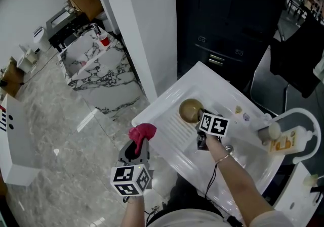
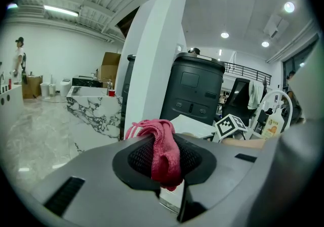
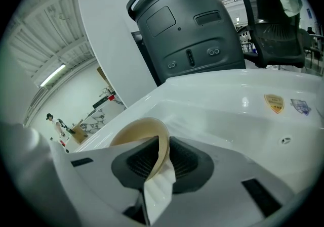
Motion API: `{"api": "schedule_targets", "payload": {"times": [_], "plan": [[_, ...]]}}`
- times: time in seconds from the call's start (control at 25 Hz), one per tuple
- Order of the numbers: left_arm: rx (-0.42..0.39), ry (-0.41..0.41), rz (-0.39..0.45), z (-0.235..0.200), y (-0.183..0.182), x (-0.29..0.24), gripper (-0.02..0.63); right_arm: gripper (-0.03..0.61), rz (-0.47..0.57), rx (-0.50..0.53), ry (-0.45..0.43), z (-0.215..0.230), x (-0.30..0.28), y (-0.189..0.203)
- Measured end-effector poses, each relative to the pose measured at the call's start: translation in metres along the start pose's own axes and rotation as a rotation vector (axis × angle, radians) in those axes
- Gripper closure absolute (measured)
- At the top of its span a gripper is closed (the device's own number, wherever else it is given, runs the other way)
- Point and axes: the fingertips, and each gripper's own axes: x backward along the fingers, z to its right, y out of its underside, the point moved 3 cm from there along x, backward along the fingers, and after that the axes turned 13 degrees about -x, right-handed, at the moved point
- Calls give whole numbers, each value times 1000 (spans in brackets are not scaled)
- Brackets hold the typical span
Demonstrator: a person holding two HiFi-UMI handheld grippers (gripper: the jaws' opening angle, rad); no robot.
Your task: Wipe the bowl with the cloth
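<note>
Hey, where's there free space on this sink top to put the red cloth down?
Free: the ribbed drainboard between the bowl and the sink's near-left corner, and the flat ledge behind the bowl. Crowded: the bowl's own spot, with the right gripper at its rim, and the right end around the faucet and soap bottle.

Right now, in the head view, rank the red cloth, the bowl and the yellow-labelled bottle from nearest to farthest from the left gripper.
1. red cloth: pinched in the left gripper's jaws.
2. bowl: farther right, in the sink.
3. yellow-labelled bottle: far right, at the sink's end.
</note>
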Motion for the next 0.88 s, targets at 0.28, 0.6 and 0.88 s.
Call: {"api": "schedule_targets", "payload": {"times": [0.28,0.6,0.88], "plan": [[0,-7,2,-4,3,1,523,460,-1,35,-20,-7,-2,2],[-7,-5,3,0,5,6,523,445,66,88,-26,-6,10,-11],[-18,3,18,11,3,13,523,456,156,121,-60,-14,40,-23]]}}
